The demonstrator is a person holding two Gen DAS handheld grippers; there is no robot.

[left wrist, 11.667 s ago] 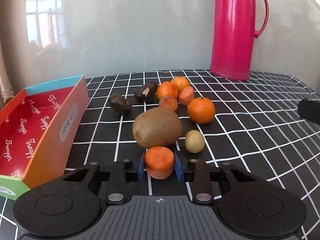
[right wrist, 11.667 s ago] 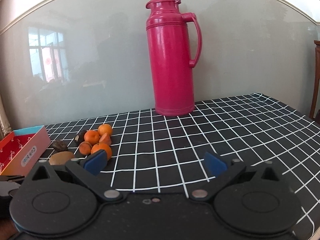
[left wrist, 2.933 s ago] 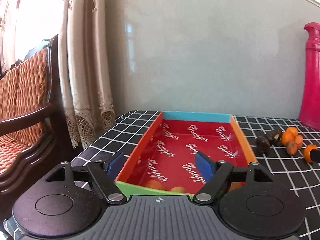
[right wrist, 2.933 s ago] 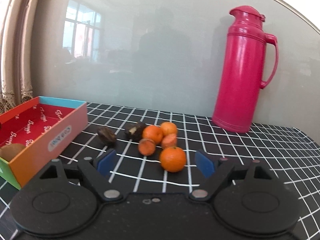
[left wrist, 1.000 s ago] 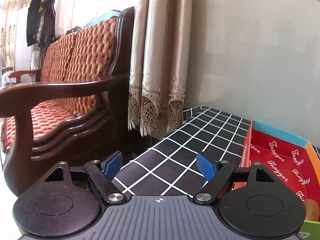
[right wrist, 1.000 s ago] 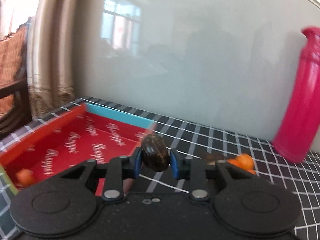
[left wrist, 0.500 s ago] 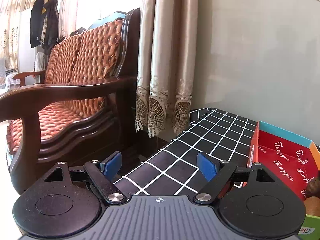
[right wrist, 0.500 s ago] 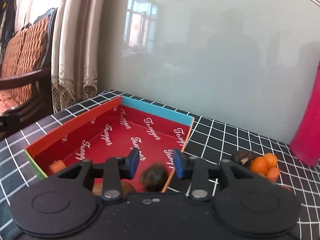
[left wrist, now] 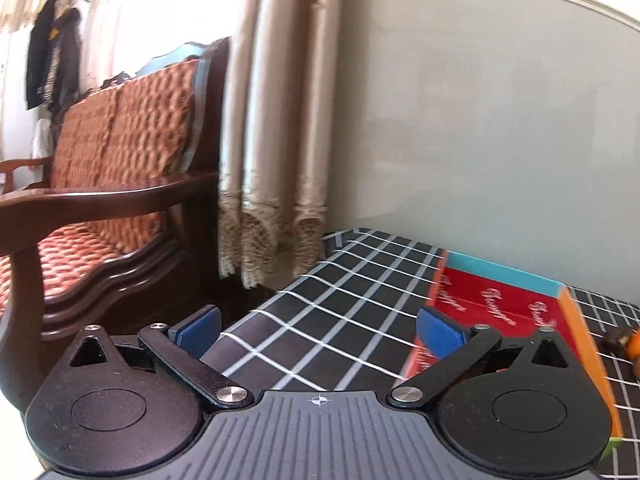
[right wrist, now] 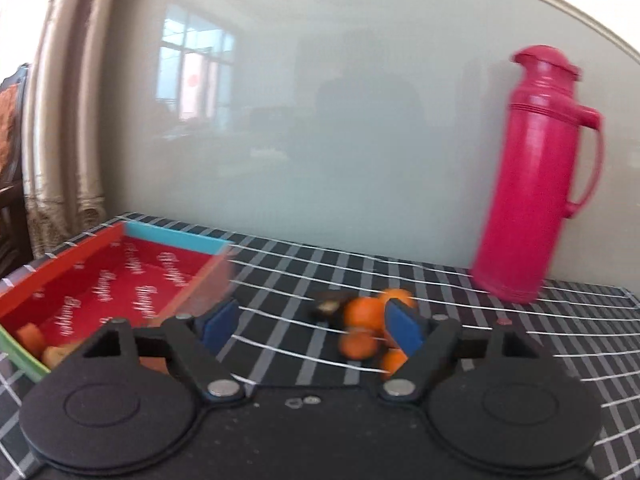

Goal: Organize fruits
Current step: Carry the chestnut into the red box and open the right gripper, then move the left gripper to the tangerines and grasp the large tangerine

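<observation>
The red box (right wrist: 100, 276) with a blue end wall lies at the left of the checked table; orange pieces (right wrist: 32, 336) rest at its near end. A cluster of small oranges (right wrist: 362, 314) and a dark fruit (right wrist: 326, 306) sits on the cloth to its right. My right gripper (right wrist: 310, 326) hovers in front of that cluster, its jaws opening, nothing between them. My left gripper (left wrist: 318, 326) hangs over the table's left part beside the box (left wrist: 500, 308), jaws opening wide and empty. A dark fruit and an orange (left wrist: 634, 340) peek in at the right edge.
A tall pink thermos (right wrist: 528, 176) stands at the back right against the glossy wall. Off the table's left edge are a dark wooden sofa with orange cushions (left wrist: 112, 152) and a hanging curtain (left wrist: 272, 128).
My right gripper let the dark fruit drop into the box, opened, and swung right toward the orange cluster. My left gripper's jaws spread wider and its view shifted slightly right.
</observation>
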